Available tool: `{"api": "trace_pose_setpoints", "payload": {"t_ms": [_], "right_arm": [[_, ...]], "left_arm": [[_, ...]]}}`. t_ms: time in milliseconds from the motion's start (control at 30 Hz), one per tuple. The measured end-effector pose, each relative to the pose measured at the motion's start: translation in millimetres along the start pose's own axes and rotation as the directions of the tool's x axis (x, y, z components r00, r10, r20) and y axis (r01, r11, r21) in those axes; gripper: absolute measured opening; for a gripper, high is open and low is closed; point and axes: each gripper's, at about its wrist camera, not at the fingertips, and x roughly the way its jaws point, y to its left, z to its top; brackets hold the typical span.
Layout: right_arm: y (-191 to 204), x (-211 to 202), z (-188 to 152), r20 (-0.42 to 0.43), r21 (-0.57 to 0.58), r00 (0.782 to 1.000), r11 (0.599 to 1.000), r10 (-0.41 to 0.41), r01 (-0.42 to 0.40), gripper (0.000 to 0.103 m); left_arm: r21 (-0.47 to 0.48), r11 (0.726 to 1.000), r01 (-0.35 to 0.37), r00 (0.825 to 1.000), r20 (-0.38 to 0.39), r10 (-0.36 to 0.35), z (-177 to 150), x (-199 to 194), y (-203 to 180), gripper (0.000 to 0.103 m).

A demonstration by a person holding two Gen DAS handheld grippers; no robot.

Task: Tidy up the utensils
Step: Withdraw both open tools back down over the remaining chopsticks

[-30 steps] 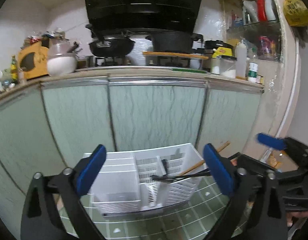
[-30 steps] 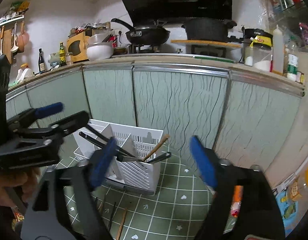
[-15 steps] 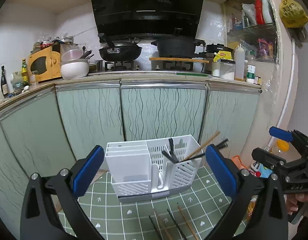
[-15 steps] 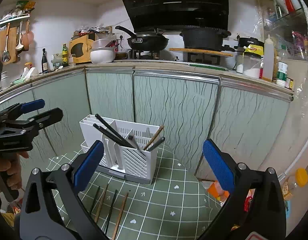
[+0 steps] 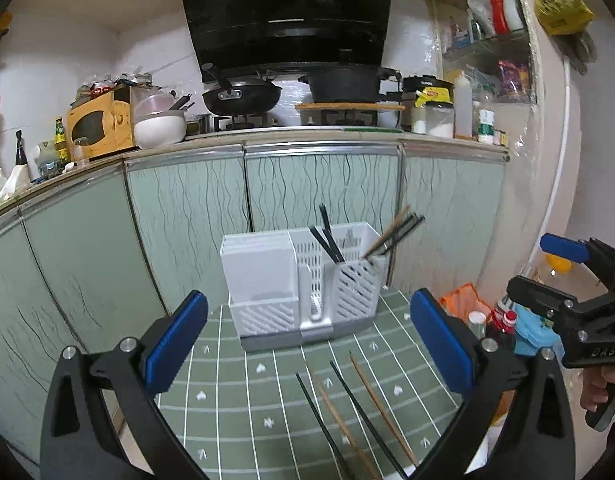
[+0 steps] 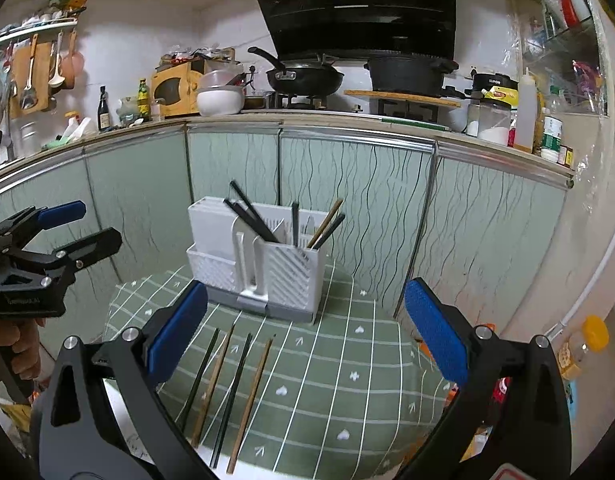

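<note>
Left tongs (image 5: 307, 340) wide, holding nothing; right tongs (image 6: 305, 330) wide, holding nothing; four chopsticks (image 6: 227, 384) on cloth below

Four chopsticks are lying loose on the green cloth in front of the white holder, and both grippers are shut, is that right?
Not quite. Both the left gripper and right gripper are open, as each wrist view shows. Four chopsticks do lie on the green cloth before the white holder.

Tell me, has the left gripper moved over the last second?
Yes. The left gripper has pulled back and up from the white utensil holder, which now sits farther off on the green cloth, with four loose chopsticks now in view.
</note>
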Motion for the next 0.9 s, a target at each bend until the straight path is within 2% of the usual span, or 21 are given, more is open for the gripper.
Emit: {"api": "trace_pose_setpoints", "payload": {"t_ms": [367,900], "right_arm": [[16.2,-7.8,-54.6,-0.059,-0.012,0.998,1.0,0.009,-0.01,0.095],[23.8,30.4,-135.0,-0.191,-0.018,0.981,1.0,0.017,-0.021,0.095]], "left_arm": [[0.026,1.0,-0.015,0.998,-0.053,0.016,-62.9,-10.8,-11.4,0.099],[-0.045,0.999,-0.02,0.984,-0.179,0.012,-144.4,12.8,1.1,0.099]]}}
